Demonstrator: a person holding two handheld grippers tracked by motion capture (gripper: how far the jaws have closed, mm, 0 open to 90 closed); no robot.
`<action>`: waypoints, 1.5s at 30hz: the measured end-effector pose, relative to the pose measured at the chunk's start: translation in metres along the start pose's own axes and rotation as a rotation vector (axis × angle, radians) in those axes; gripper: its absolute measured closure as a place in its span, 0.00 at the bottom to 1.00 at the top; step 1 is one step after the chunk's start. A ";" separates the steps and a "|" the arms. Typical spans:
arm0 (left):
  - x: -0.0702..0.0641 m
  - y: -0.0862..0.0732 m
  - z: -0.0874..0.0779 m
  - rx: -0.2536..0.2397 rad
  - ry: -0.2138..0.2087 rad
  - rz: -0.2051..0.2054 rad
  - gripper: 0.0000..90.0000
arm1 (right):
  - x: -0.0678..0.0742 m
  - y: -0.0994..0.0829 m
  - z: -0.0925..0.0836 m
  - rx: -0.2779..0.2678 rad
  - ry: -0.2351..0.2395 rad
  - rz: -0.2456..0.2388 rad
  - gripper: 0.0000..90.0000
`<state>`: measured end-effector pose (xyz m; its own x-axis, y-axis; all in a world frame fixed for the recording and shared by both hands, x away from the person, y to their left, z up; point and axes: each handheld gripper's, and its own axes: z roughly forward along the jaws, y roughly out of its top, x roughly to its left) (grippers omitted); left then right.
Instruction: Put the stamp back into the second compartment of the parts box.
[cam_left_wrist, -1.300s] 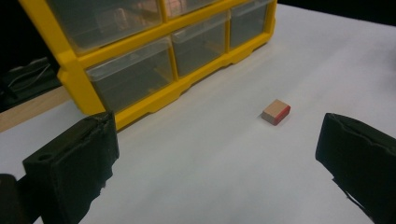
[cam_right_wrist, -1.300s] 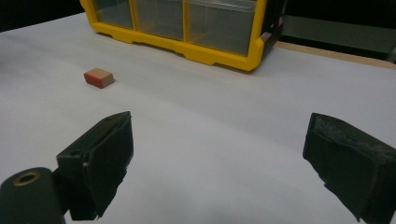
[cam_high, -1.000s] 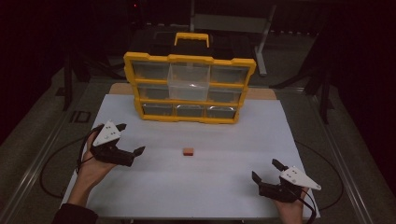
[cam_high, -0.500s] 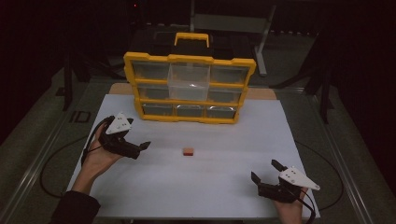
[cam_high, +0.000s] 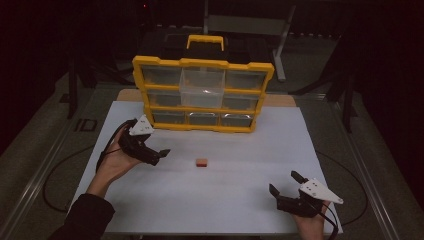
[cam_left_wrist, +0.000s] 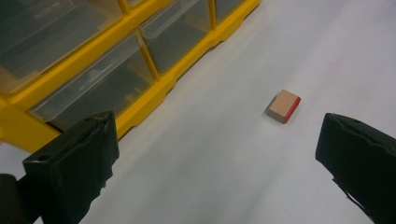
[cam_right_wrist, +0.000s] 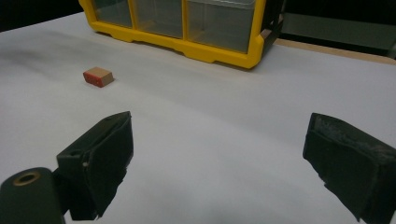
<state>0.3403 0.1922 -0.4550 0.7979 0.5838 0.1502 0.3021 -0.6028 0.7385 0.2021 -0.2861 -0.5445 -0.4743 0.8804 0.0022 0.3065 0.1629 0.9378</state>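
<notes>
A small tan block with a red side (cam_high: 201, 162) lies alone on the white sheet, in front of a yellow drawer organizer (cam_high: 202, 95). My left gripper (cam_high: 160, 156) is open, held just left of the block and close to the organizer's lower left corner. In the left gripper view the block (cam_left_wrist: 284, 106) lies ahead between the wide-apart jaws of that gripper (cam_left_wrist: 218, 126), nearer the right one. My right gripper (cam_high: 284, 182) rests open near the front right of the sheet. From there the block (cam_right_wrist: 98, 76) lies far off to the left of this gripper (cam_right_wrist: 219, 126).
The organizer (cam_left_wrist: 140, 98) has clear plastic drawers in a yellow frame (cam_right_wrist: 187, 46) and a black and yellow handle on top. The white sheet (cam_high: 225, 200) covers the table. Cables trail from both grippers. Dark floor and metal stands lie beyond the table.
My left gripper has moved forward and to the right, closer to the organizer and the block. The right gripper and the block have stayed put.
</notes>
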 end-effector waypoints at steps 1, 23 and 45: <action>0.000 0.001 0.002 0.007 -0.003 0.004 0.00 | 0.000 0.000 0.000 -0.001 0.002 0.001 0.09; -0.010 0.018 0.039 0.059 -0.068 0.036 0.00 | 0.000 0.000 -0.001 -0.007 0.001 0.004 0.09; -0.025 0.021 0.076 0.119 -0.116 0.064 0.00 | 0.001 0.000 0.000 -0.006 0.010 0.002 0.09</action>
<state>0.3668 0.1234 -0.4930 0.8705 0.4792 0.1124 0.3028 -0.7013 0.6453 0.2020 -0.2853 -0.5443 -0.4819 0.8762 0.0080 0.3028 0.1580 0.9399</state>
